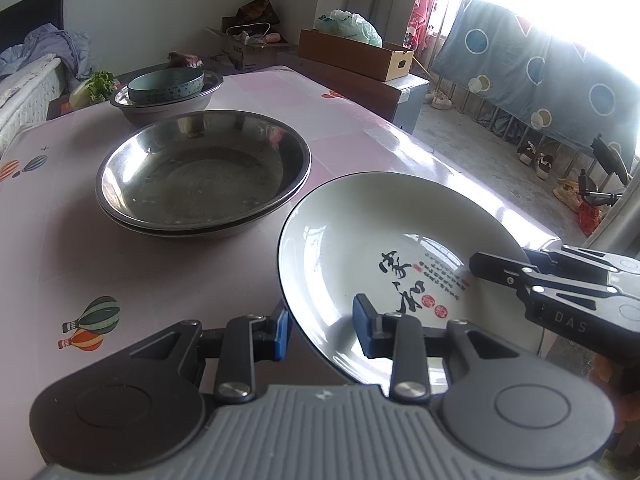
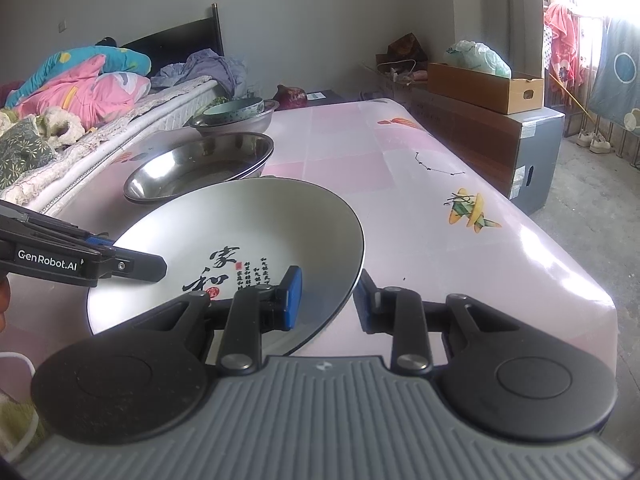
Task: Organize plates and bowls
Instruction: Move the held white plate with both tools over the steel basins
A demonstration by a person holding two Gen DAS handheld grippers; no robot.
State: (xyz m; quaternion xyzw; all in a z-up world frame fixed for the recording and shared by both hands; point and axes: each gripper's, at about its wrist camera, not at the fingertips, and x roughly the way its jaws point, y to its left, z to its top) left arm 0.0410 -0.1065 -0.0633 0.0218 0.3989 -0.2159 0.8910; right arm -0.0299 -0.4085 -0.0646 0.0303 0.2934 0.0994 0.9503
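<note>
Left wrist view: left gripper clamped on the near rim of the white plate; right gripper clamps the opposite rim; steel bowls ahead on the surface; glazed ceramic, likely stiff, slick, breakable; rim holds suit it.

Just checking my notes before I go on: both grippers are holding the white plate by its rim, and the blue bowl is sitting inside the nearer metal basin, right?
Not quite. The blue bowl sits in the farther metal basin, not the nearer basin, which holds no bowl; the left wrist view shows this. Both the left gripper and right gripper do grip the white plate by its rim.
</note>
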